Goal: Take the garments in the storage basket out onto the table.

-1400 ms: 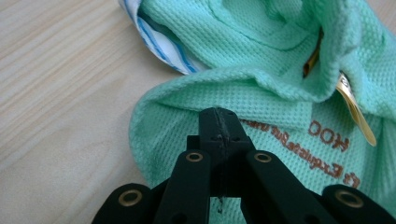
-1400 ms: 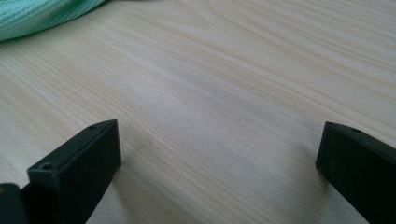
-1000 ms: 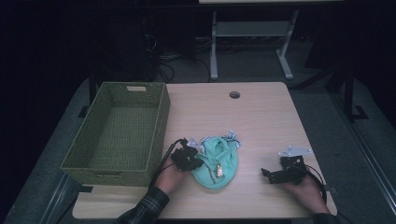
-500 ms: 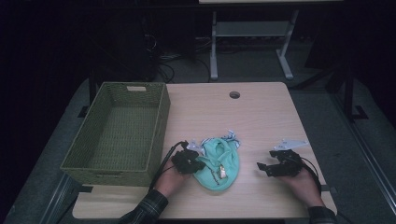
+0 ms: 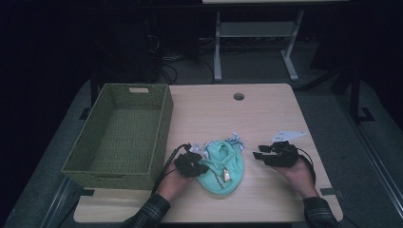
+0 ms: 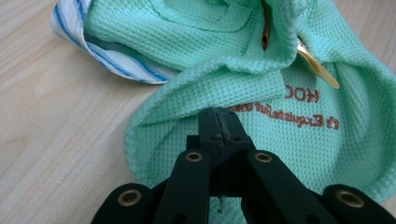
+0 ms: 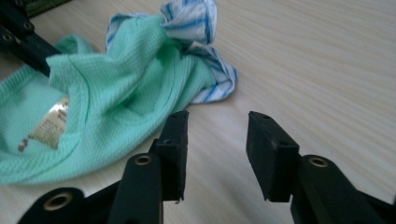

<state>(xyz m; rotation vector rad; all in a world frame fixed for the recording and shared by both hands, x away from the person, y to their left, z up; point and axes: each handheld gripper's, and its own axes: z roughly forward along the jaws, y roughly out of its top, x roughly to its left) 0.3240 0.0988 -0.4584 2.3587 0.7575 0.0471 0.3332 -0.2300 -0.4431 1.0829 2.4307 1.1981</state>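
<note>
A: Left gripper [image 5: 197, 164]?
B: Jaws are sitting fully closed, pinching the edge of the green cloth [image 5: 221, 164]. In the left gripper view the tips are biting into a fold of the mesh fabric.

A: Where's the cloth lying?
B: It's lying bunched on the wooden table [image 5: 237, 118], near the front edge, between the two hands. A blue-striped white cloth [image 5: 234, 140] is peeking out from under its far side, touching it. A gold tag [image 6: 317, 67] is showing on the green fabric, with orange lettering beside it.

A: Right gripper [image 5: 260, 154]?
B: Jaws have just been closing, now standing partly apart with nothing between them. It's hovering over bare table to the right of the cloth, tips pointing at it, not touching.

A: Anything else?
B: The green woven basket [image 5: 161, 123] is sitting at the table's left, just beside the left hand [image 5: 173, 183].
</note>
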